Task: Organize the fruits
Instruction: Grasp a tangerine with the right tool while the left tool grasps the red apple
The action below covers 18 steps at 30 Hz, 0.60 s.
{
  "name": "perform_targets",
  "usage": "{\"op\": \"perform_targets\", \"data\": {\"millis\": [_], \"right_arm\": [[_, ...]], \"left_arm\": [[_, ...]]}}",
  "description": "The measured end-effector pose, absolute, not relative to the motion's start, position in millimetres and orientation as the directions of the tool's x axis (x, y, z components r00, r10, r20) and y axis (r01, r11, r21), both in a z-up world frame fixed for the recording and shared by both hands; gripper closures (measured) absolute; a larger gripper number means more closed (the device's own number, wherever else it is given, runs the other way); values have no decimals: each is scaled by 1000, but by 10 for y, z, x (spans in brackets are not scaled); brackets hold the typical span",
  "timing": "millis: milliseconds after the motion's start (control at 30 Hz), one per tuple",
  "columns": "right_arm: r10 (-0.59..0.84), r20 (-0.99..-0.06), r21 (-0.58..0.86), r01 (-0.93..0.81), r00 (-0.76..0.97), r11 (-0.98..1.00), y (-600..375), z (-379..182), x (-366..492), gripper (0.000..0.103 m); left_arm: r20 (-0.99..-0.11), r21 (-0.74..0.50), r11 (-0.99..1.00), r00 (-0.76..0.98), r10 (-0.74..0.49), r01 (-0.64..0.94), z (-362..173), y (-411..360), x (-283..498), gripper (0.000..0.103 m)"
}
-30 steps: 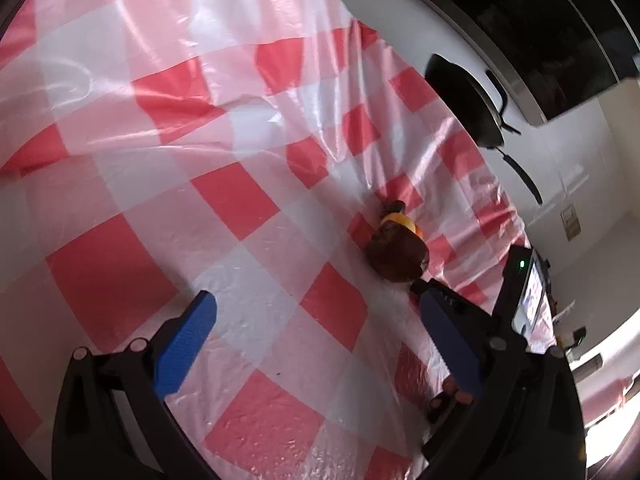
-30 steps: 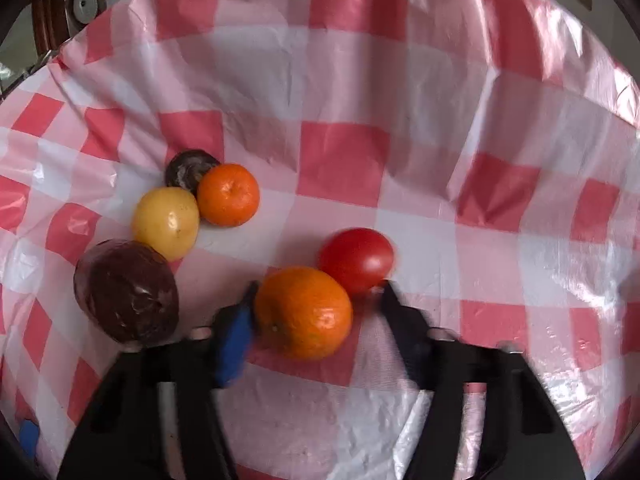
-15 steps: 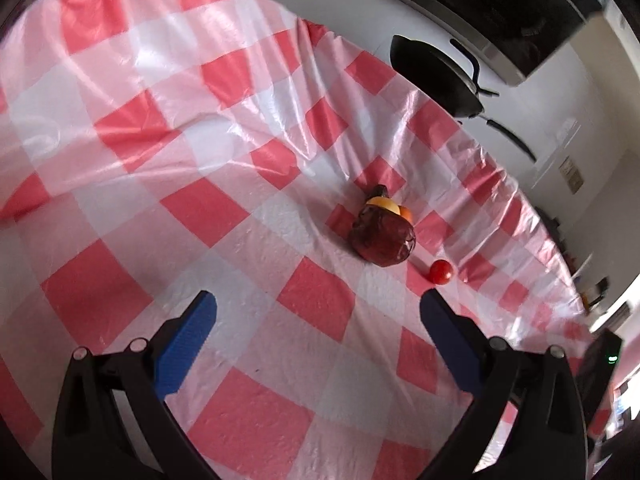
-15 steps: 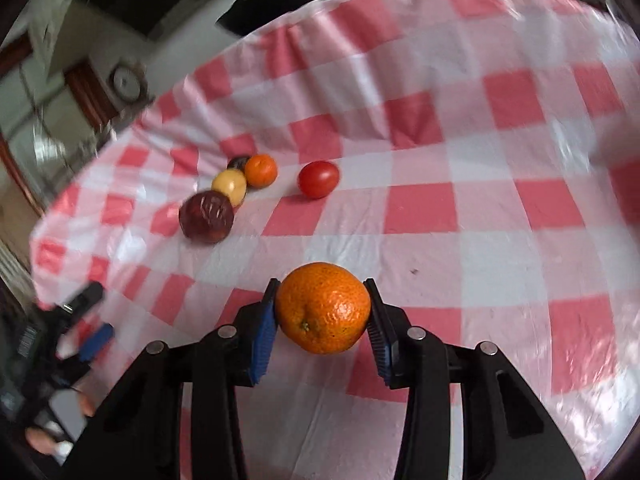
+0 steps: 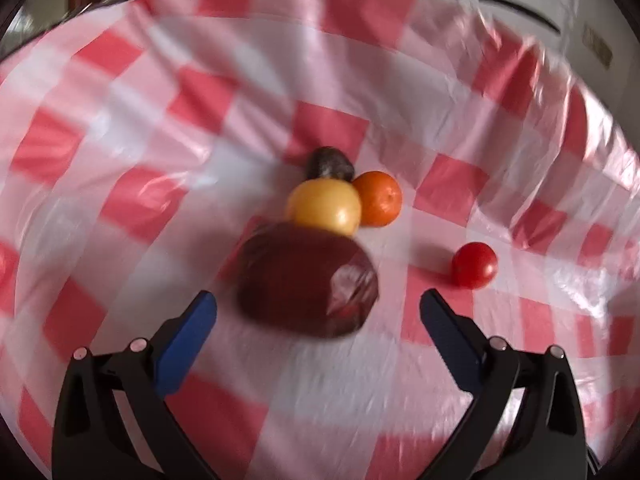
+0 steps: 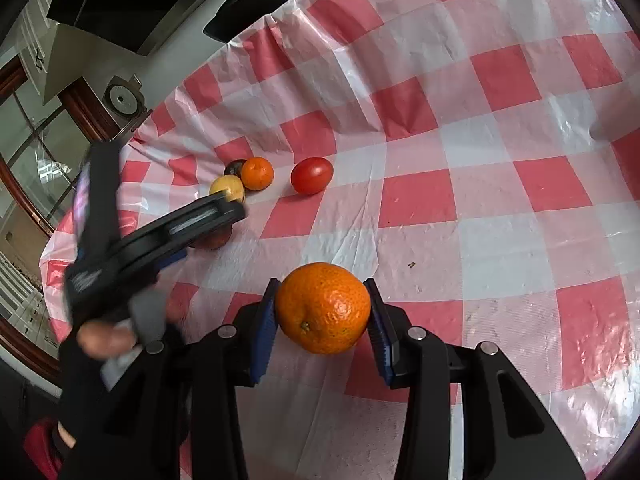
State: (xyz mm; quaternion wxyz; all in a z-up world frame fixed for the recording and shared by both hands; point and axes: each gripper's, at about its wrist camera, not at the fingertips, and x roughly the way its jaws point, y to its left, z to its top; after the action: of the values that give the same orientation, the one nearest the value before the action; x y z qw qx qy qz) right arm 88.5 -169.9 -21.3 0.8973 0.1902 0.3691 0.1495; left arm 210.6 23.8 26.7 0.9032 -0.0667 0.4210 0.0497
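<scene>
Big orange [image 6: 323, 307] is pinched between the blue pads of the right gripper [image 6: 323, 312], jaws closed on its sides, held up off the red-and-white checked tablecloth [image 6: 500, 200] and well apart from the rest of the fruit. A second ago it sat on the cloth touching the red tomato [image 6: 312, 175]; half a second ago it was already lifted and it hasn't shifted in the grip since, so that pick looks secure (no visible slip). Bigger change is on the left: left gripper [image 5: 318, 314] has swung round from pointing across the bare cloth and closed in on the cluster, fingers wide open with nothing between them, tips either side of the dark maroon fruit [image 5: 307, 284]. View is motion-blurred, so it's likely moving fast. Behind the maroon one, touching or nearly so: yellow fruit [image 5: 325, 207], small orange [image 5: 378, 199], a small dark fruit [image 5: 330, 165] at the back. Tomato sits alone to the right. My read: maroon fruit is the left's next pick; sorting is barely started, one fruit in hand, none placed. Black pan [image 6: 260, 10] sits past the table edge.
</scene>
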Motion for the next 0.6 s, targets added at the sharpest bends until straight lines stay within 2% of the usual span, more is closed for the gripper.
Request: {"op": "perform_targets", "data": {"millis": [67,100,133,200,300,600], "right_arm": [[416,-603,457,-132,681,879,-1703,-217,888,62],[419,-600,460,-134,682,878,-1707,-218,885,62],[422,-598,463,-136,681,876,-1709,-219,884,62],[423,-598,464,-137,681,875,-1709,-219,883,62],[428,-593,468,-140,682,873,-1716,-221,884,62],[437,-586,474,-148,683,868,-1726,-223,871,62]], "left_arm": [[-788,-47,989,614,49,-140,212,215,2174,34],[-787,-25,989,613,71,-147,205,227,2157,41],[-778,-56,990,627,40,-132,215,284,2105,44],[-752,-155,982,657,-48,-105,230,418,1972,45],[-689,-197,973,723,-50,-120,316,615,1565,45],[-634,-345,925,766,-103,-161,370,1037,486,45]]}}
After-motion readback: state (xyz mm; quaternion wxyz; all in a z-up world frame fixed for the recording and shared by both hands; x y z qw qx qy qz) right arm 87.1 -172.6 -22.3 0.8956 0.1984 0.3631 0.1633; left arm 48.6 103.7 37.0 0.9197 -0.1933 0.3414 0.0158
